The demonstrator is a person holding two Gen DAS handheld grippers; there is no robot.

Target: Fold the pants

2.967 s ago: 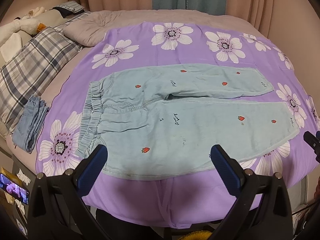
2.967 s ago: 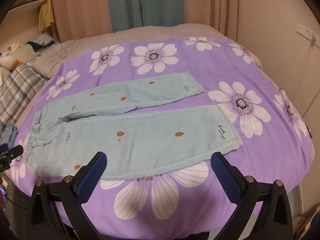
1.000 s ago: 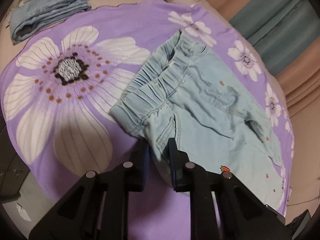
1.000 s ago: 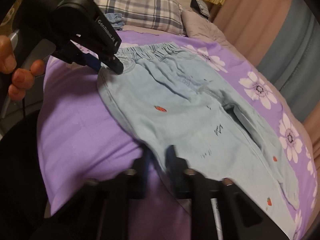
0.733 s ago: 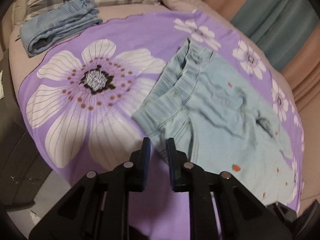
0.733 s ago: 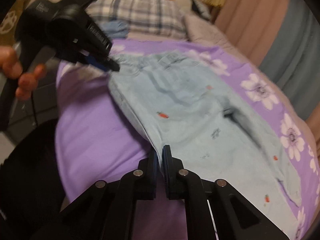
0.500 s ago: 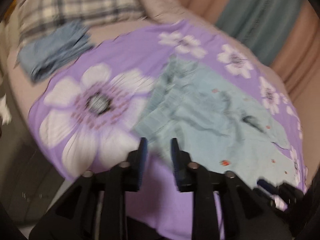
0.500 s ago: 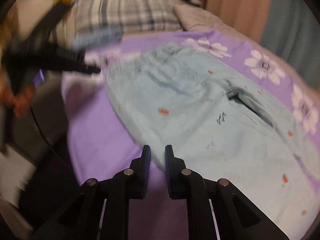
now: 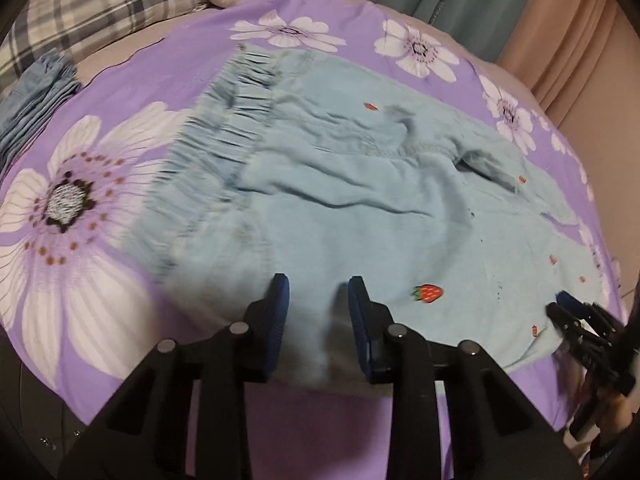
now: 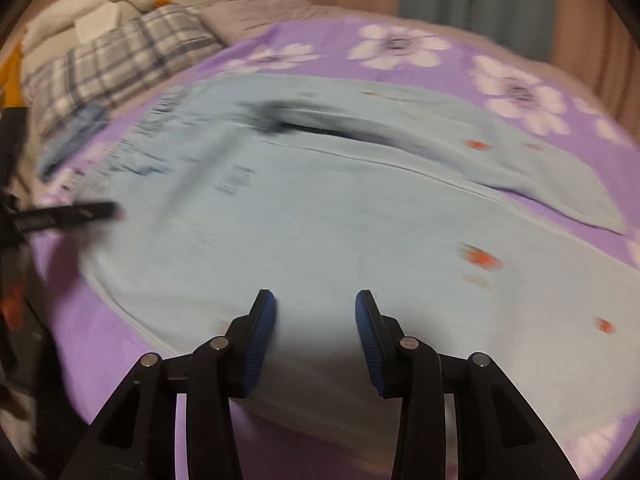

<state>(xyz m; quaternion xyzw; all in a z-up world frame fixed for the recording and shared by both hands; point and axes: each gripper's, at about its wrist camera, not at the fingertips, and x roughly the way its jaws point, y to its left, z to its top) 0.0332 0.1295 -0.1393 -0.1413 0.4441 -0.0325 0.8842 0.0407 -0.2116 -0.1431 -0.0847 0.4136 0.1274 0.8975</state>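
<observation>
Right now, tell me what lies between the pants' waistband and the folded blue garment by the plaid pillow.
Only the purple flowered bedspread lies there; the left wrist view shows that stretch bare between the pants waistband and the folded blue garment.

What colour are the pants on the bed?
Light blue pants with little red strawberries, clearest in the left wrist view.
</observation>
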